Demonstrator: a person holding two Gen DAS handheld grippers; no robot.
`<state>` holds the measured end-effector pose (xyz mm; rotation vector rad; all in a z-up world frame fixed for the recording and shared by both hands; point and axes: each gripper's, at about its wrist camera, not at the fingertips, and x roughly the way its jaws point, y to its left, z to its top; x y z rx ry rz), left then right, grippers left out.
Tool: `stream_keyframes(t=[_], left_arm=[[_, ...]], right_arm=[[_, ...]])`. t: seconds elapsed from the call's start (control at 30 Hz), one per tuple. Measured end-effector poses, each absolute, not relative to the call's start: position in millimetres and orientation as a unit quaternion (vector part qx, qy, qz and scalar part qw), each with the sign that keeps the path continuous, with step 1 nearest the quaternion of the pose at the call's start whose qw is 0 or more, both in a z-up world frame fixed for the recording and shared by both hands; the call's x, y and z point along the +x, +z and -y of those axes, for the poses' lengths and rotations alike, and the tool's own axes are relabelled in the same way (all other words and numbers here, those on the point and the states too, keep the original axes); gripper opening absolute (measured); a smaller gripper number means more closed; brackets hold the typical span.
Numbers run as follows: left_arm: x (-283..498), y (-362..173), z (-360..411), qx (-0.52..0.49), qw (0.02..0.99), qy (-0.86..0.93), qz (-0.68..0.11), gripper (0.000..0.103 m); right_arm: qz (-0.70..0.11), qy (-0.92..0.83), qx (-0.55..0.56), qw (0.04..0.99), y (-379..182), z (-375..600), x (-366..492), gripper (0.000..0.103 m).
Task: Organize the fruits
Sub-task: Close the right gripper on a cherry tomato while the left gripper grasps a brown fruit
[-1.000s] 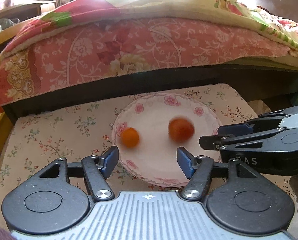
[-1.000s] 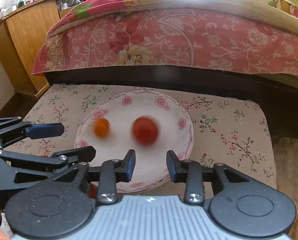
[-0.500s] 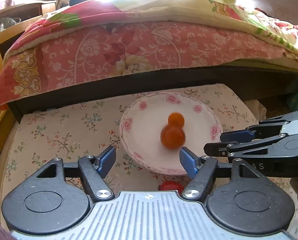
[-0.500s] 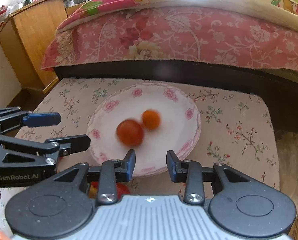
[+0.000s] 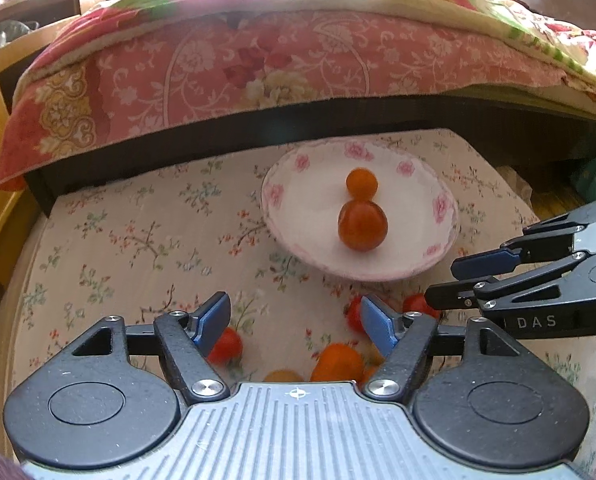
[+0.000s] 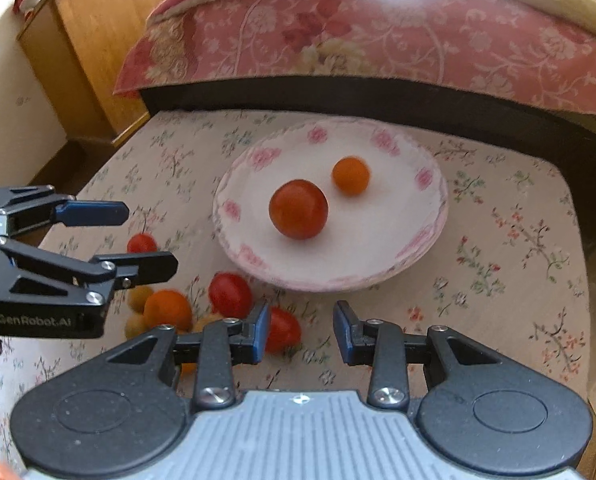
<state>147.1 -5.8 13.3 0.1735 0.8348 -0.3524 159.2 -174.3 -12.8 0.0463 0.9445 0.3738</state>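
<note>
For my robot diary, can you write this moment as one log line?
plate: tomato, orange | loose fruits: on cloth | left gripper: just opening, empty | right gripper: narrow, empty

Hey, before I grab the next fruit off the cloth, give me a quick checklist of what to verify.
1. Left gripper free: ok, jaws have just been opening, nothing gripped.
2. Right gripper free: ok, jaws narrowly apart, empty.
3. Room on plate: ok, only a big tomato and small orange fruit.
4. Loose fruit close: ok, red tomato lies by the plate's near rim.
5. Plate fruits at rest: cannot tell.
</note>
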Motion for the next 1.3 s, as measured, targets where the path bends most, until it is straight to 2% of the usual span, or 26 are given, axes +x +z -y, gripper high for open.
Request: stream_keyframes(t=[0.7, 1.2, 1.3], left_arm=[[112.5, -3.6, -4.4, 0.16, 0.865, -0.245, -0.407, 0.081], [107.1, -13.2, -3.0, 0.165, 0.834, -0.301, -0.431, 0.07], [108.2, -17.7, -1.8, 0.17, 0.835, -0.296, -0.432, 0.071]], right_arm=[[-0.462, 0.209, -0.048, 0.86, -33.4, 150.7, 155.3, 0.038], [-0.468, 0.222, -0.047, 0.854, -29.8, 155.3, 158.2, 0.038], [-0.467, 0.228, -0.049, 0.853, -28.2, 155.1, 158.1, 0.038]])
